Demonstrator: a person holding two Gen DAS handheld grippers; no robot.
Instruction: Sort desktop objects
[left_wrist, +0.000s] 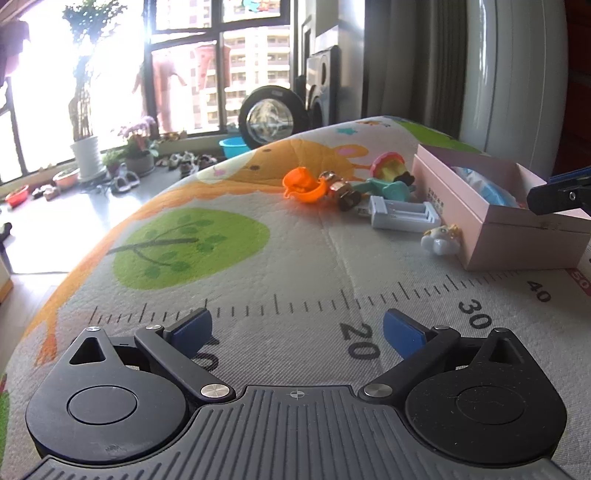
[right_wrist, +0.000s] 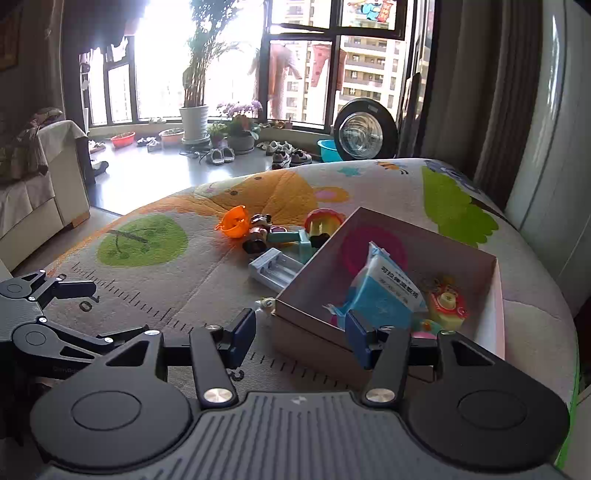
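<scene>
A pink box (left_wrist: 517, 243) stands on the printed play mat (left_wrist: 295, 258), far right of my left gripper (left_wrist: 301, 330), which hangs wide open over the ruler marks, holding nothing. Left of the box lie an orange toy (left_wrist: 303, 184), a brown figure (left_wrist: 341, 190), a teal and pink toy (left_wrist: 388, 173), a white battery charger (left_wrist: 402, 216) and a small white figurine (left_wrist: 441, 238). My right gripper (right_wrist: 300, 334) is open above the box's (right_wrist: 317, 343) near wall, gripping nothing. Inside lie a blue packet (right_wrist: 384, 291) and a yellow and red toy (right_wrist: 448, 304).
The mat (right_wrist: 166, 288) drops off at its far and left edges to a floor with shoes, pots and a blue basin (right_wrist: 328, 149). A sofa (right_wrist: 37, 206) stands at the left. A white rounded appliance (left_wrist: 535, 74) and curtains rise behind the box.
</scene>
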